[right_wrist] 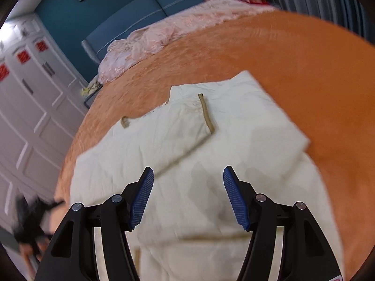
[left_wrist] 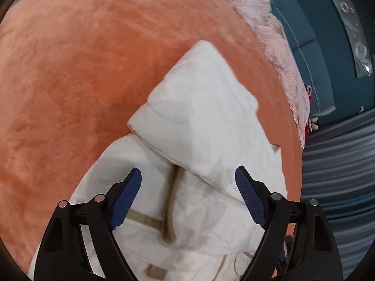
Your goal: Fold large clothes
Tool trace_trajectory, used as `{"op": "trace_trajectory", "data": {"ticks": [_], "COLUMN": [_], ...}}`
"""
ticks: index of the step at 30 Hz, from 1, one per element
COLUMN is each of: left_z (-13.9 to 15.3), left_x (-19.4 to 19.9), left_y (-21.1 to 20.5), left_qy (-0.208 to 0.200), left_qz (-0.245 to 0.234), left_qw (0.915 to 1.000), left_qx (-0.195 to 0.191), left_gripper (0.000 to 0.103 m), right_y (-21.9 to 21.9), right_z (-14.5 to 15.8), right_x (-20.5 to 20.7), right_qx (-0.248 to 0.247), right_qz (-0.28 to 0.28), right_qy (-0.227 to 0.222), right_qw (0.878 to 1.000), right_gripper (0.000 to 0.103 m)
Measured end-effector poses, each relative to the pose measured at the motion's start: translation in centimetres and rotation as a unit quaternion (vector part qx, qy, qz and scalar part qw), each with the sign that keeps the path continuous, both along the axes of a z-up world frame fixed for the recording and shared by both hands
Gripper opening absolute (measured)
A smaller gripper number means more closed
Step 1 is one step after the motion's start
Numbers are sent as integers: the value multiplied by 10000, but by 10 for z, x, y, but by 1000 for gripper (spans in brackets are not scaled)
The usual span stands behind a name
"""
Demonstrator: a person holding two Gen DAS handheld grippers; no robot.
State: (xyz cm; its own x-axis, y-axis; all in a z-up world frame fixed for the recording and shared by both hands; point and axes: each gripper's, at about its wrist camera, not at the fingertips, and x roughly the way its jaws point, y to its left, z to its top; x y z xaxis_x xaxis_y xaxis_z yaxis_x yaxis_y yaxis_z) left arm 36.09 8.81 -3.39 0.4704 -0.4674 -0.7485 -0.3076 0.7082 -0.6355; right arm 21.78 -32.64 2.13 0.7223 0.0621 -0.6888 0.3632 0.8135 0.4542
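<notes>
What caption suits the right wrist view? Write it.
Open right tool above a cream jacket on the orange blanket.

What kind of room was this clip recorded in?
Most likely a bedroom: the cream jacket lies on an orange plush bedspread, with a teal padded headboard behind it and white panelled wardrobe doors to one side.

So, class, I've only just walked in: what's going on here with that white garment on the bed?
A person with a handheld gripper in each hand is folding a cream jacket laid on an orange bedspread. Both sleeves are already folded across the body. The left gripper and right gripper hang open above the jacket, gripping nothing. A pink blanket lies bunched at the bed's far end.
</notes>
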Motion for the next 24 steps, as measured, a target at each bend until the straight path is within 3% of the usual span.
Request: {"op": "trace_trajectory", "data": {"ticks": [3,7,8,9,10,11,12,15,17,19,21,24], "left_z": [-12,-17,-17,-16,-15,-12,-10,0,9,14,14,5], "left_x": [7,16,17,19,21,22,23,21,19,16,14,8], "left_y": [2,2,2,3,1,2,2,7,9,7,-2,-21], "left_qy": [102,102,92,82,65,38,-8,-196,-381,-528,-606,-650], "left_qz": [133,250,260,259,248,244,221,163,79,-76,-307,-598], "left_qw": [9997,9994,9994,9995,9996,9997,9997,9992,9983,9970,9948,9873], "left_qx": [-150,-235,-225,-186,-125,-25,70,314,444,564,764,1319], "left_gripper": [73,61,53,44,40,35,28,13,11,11,11,11], "right_y": [-19,-28,-29,-29,-29,-27,-25,-22,-15,-8,-1,0], "right_z": [-22,-40,-42,-43,-44,-43,-40,-16,10,21,16,-15], "right_x": [32,57,62,68,75,83,89,74,43,14,-8,-23], "right_qx": [895,1339,1374,1386,1383,1330,1252,1082,755,312,-270,-583], "right_qz": [-387,-813,-859,-879,-852,-749,-579,-266,-40,95,168,181], "right_qy": [92,115,101,101,99,131,165,-309,-775,-900,-725,-198], "right_qw": [9952,9876,9867,9864,9867,9882,9903,9933,9941,9954,9969,9979], "right_gripper": [61,61,61,58,41,28,5,5,5,5,5,5]}}
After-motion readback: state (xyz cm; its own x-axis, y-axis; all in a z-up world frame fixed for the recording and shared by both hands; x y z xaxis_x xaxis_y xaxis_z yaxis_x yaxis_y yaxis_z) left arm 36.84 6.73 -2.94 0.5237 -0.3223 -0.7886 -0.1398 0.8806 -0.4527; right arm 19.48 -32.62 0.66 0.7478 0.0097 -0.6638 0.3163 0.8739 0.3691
